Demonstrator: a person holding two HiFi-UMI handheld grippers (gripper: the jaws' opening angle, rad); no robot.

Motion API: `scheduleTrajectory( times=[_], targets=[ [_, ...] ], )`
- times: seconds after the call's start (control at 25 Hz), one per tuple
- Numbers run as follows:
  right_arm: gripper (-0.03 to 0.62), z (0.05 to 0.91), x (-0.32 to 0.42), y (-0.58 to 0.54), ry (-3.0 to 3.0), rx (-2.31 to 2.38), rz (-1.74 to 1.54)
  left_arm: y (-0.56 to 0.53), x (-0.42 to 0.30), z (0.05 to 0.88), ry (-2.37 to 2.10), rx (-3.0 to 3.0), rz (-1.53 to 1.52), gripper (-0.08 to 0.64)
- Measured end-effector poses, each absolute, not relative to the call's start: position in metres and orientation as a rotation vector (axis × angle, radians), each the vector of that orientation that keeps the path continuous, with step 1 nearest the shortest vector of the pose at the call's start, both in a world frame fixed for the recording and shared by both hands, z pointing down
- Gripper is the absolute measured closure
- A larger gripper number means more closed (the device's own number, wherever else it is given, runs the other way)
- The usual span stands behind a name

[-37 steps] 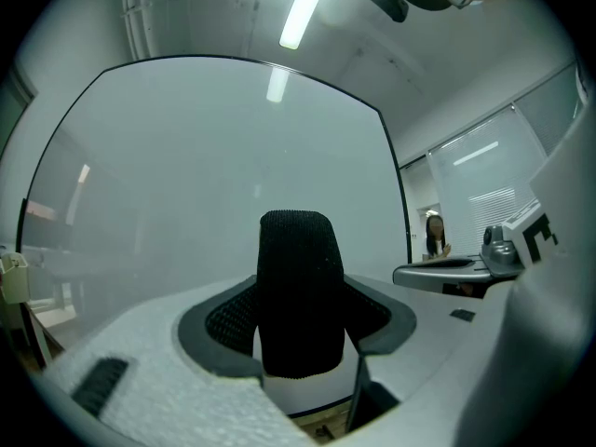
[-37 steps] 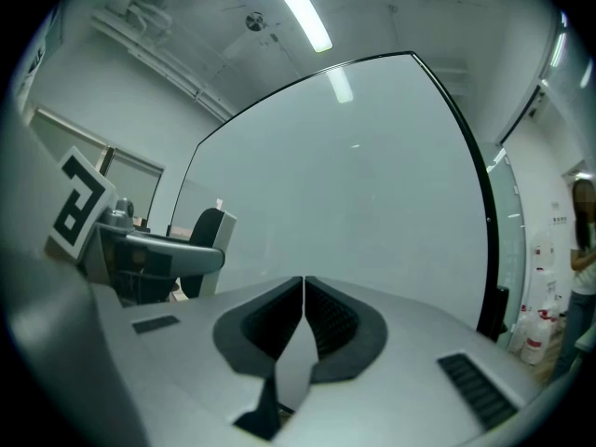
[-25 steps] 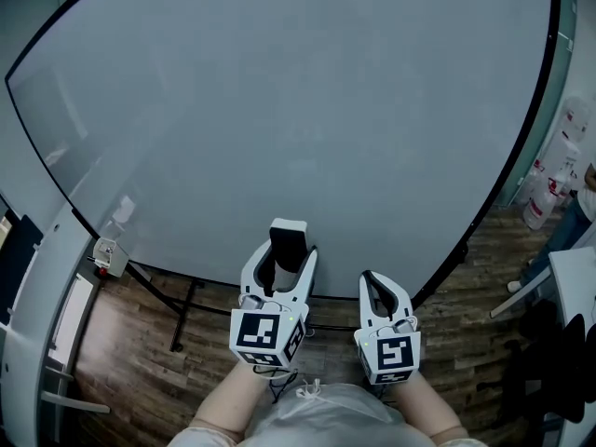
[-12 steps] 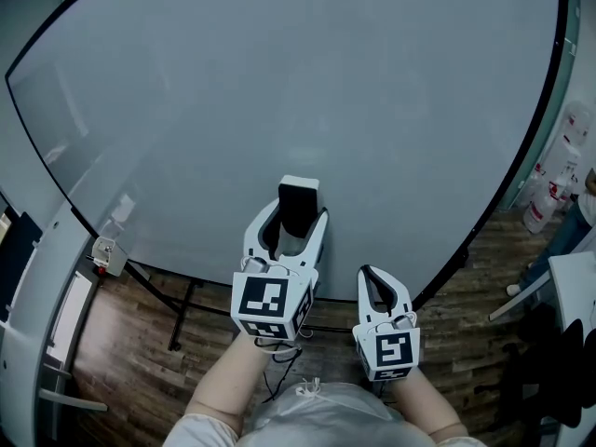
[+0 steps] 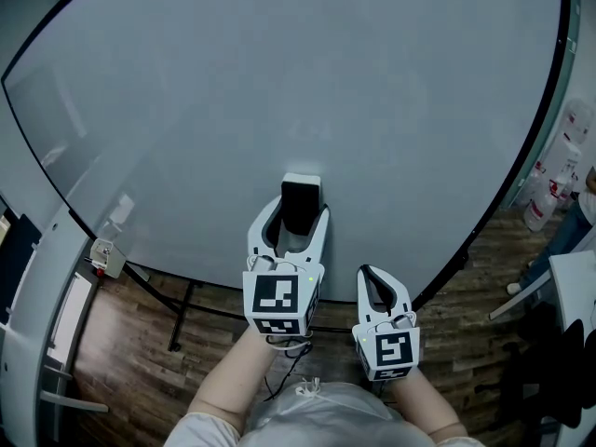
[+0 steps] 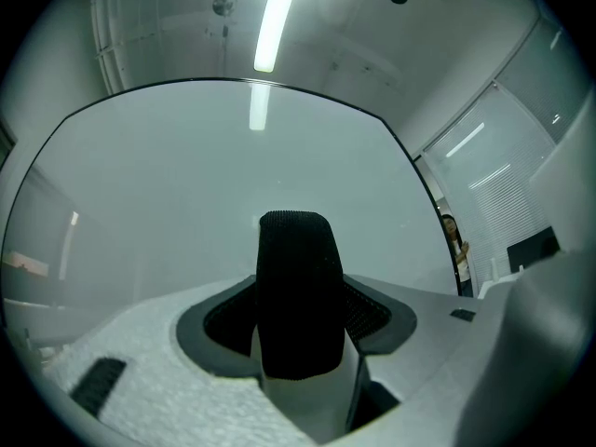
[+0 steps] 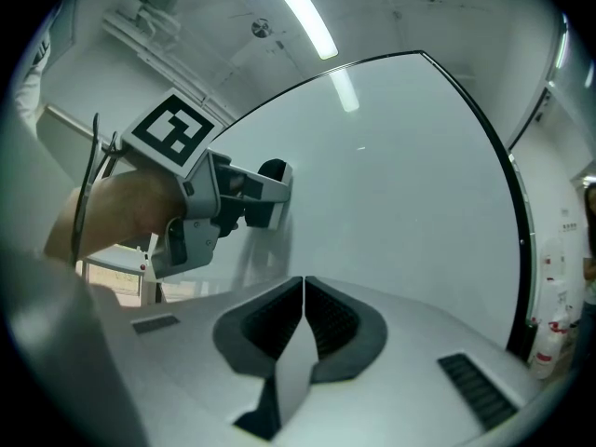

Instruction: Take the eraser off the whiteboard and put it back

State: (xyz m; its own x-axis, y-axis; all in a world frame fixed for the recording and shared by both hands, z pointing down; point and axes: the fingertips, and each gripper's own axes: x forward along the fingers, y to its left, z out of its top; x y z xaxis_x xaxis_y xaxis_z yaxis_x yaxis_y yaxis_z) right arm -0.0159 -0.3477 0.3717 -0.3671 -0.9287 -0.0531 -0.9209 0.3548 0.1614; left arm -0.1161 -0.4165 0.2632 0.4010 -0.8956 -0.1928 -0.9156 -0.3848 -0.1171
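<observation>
Black felt of the eraser fills the gap between the jaws of the left gripper, which pinches it by its two sides. The eraser stands upright, raised in front of the lower middle of the whiteboard. From the right gripper view its far end sits right at the board's surface and seems to touch it, though the sheen there leaves this unsure. The right gripper is just beside the left one and a little lower, pointing at the board. Its jaws are pressed together with nothing between them. Below the board's edge lies a wooden floor.
</observation>
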Motion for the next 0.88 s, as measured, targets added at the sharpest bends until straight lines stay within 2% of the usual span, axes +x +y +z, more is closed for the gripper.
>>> scheduleTrajectory(
  times=[0.56,0.72,0.88],
  targets=[
    [0.565,0.374,-0.016,-0.347,-2.548,1.736,-0.235,-0.408,-0.110,0.262,1.555,-2.494,0.238,0.238],
    [0.565,0.373,-0.018,-0.345,-2.553,1.740,-0.240,-0.395,-0.121,0.264,1.558,-2.447,0.230,0.238],
    [0.565,0.373,-0.023,-0.339,-2.559,1.746,-0.241,-0.377,-0.135,0.301,1.583,-2.453,0.195,0.253]
  ],
)
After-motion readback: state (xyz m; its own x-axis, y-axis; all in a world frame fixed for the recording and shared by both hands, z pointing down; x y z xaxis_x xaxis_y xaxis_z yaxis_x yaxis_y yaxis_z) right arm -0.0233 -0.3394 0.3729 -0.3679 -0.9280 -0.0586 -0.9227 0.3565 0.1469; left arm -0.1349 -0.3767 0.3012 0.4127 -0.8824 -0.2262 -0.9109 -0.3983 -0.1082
